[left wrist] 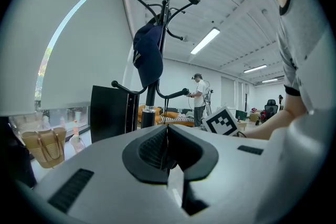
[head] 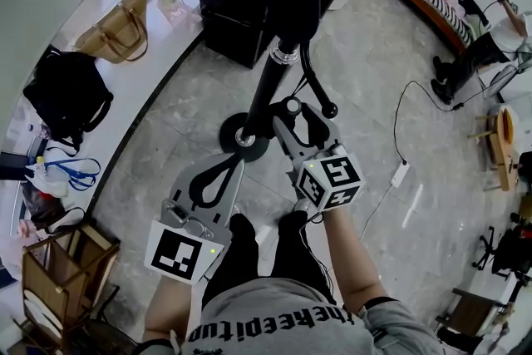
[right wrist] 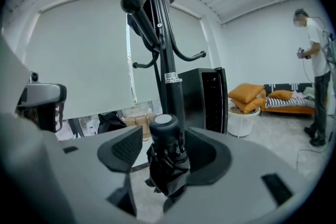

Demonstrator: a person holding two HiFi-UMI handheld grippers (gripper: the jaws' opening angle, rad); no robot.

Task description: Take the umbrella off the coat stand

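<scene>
Grey left gripper (head: pixel 236 160), right gripper (head: pixel 298 122), checkered marker cubes (head: pixel 332 179), grey lettered T-shirt (head: pixel 274 322), black trousers (head: pixel 248 255)

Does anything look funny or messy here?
Slightly: the folded black umbrella stands between the right gripper's open jaws with a gap at one pad, so it looks loose. Nothing looks spilled or broken.

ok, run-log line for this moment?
left gripper: shut, empty | right gripper: open, jaws around folded black umbrella, not clamped | coat stand: right behind umbrella | dark cap: hanging on stand
</scene>
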